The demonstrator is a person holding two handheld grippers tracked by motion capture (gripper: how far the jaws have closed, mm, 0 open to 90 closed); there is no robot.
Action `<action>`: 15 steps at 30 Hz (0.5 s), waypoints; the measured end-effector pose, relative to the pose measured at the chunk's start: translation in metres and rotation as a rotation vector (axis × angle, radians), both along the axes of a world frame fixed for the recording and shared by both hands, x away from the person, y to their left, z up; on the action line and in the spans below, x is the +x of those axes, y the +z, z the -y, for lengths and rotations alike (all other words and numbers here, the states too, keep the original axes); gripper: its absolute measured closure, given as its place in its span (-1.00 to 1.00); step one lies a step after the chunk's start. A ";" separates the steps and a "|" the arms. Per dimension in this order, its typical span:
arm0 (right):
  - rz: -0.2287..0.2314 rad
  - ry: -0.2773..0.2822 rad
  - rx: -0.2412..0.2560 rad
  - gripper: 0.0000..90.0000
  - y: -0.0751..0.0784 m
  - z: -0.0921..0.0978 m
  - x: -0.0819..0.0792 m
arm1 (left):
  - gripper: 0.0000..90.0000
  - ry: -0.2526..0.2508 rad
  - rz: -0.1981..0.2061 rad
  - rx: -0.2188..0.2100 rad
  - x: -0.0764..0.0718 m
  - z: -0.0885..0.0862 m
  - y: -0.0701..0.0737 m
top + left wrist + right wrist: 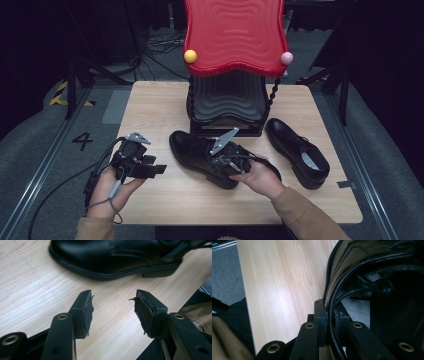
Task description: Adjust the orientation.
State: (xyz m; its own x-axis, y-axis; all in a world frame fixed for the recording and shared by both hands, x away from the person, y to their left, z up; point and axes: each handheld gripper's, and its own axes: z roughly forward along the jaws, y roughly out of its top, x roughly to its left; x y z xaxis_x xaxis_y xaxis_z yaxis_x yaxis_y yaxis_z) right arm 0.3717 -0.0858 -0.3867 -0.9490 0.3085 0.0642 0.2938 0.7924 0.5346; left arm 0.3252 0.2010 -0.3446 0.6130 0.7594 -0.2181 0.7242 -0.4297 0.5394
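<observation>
Pinching shoe (352, 272) collar, right claw (331, 315).

Your right hand (260, 177) covers the heel of the near shoe (200, 155) in the high view. Left gripper view cuts that shoe's top and toe off at the frame edge. Right gripper view: one jaw sits inside the collar, pad hidden; shoe interior too dark to read.

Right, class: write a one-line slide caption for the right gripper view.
Right gripper shut on the black shoe's collar above the wooden table.
</observation>
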 end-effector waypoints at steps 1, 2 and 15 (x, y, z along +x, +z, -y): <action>0.006 -0.011 0.000 0.88 0.002 0.008 -0.005 | 0.08 -0.004 0.001 0.003 0.001 0.002 0.000; 0.011 -0.019 0.000 0.88 0.004 0.014 -0.008 | 0.08 -0.008 -0.002 0.002 0.002 0.004 0.000; 0.032 -0.141 -0.049 0.87 0.016 0.067 -0.036 | 0.08 -0.084 0.005 0.007 0.019 0.028 0.001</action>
